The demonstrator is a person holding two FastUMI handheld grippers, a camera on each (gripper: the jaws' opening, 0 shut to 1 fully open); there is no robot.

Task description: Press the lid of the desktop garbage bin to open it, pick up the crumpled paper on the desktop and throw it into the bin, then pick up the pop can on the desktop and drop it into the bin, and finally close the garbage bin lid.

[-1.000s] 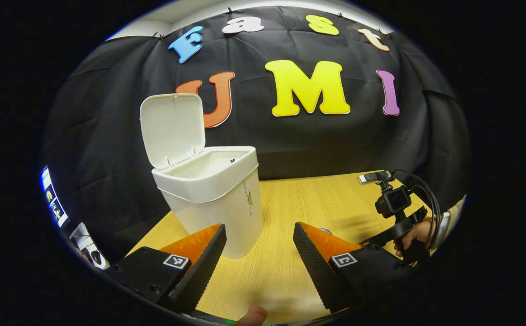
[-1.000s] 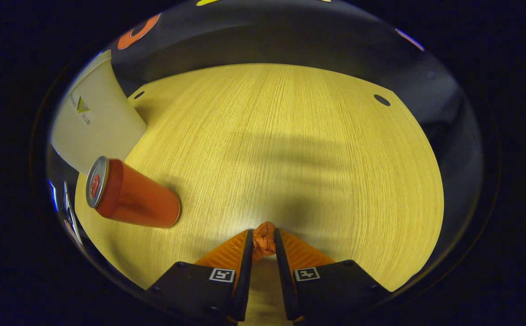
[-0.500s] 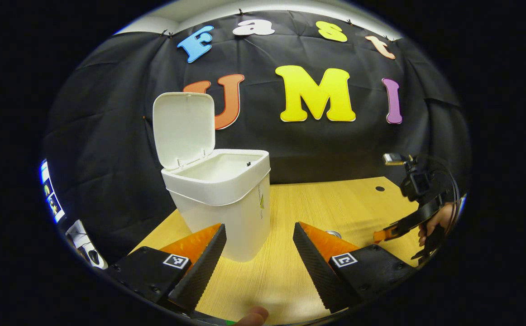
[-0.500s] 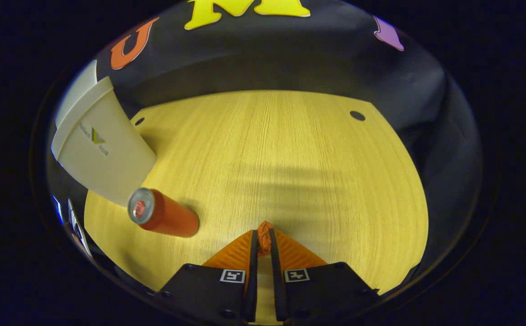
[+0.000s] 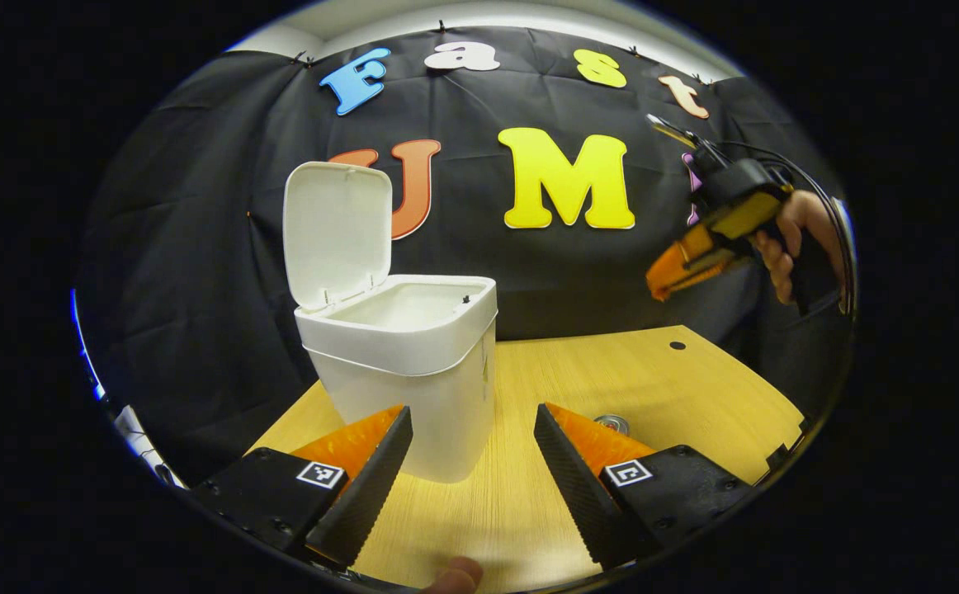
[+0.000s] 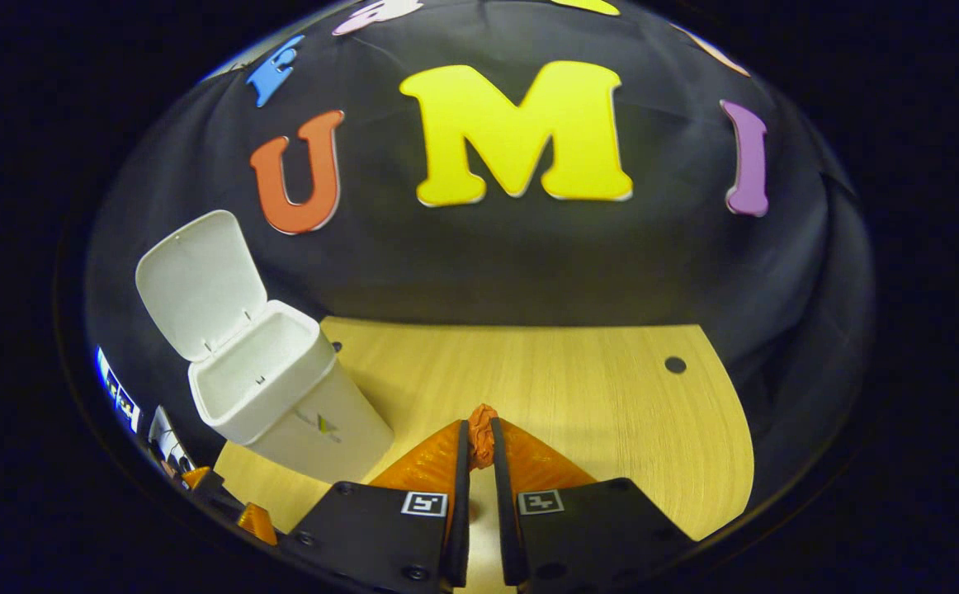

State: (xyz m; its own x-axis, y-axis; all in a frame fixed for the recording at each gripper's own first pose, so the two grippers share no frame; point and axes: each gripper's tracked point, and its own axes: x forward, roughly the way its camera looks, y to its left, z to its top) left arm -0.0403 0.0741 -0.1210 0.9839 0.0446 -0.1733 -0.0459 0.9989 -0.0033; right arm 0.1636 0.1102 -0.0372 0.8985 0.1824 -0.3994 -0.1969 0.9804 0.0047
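Observation:
A white desktop bin (image 5: 413, 388) stands on the wooden table (image 5: 653, 379) with its lid (image 5: 337, 231) flipped up; in the right gripper view the bin (image 6: 281, 404) sits low on the left, lid (image 6: 199, 280) raised. My right gripper (image 6: 479, 429) is shut on a small orange crumpled paper (image 6: 484, 415), high above the table and right of the bin. In the left gripper view that right gripper (image 5: 677, 268) hangs at upper right, held by a hand (image 5: 793, 239). My left gripper (image 5: 471, 445) is open just in front of the bin. The pop can's silver top (image 5: 611, 423) peeks behind its right finger.
A small round hole (image 6: 675, 364) marks the table's far right corner. The black cloth wall (image 6: 529, 264) rises right behind the table. The left gripper's fingertips (image 6: 255, 520) show at the lower left of the right gripper view. A fingertip (image 5: 455, 573) shows at the bottom edge.
The right gripper closed tighter on the paper and rose from table level to well above the bin's height, tilting up; the can left its view. The left gripper stayed open, nearly still.

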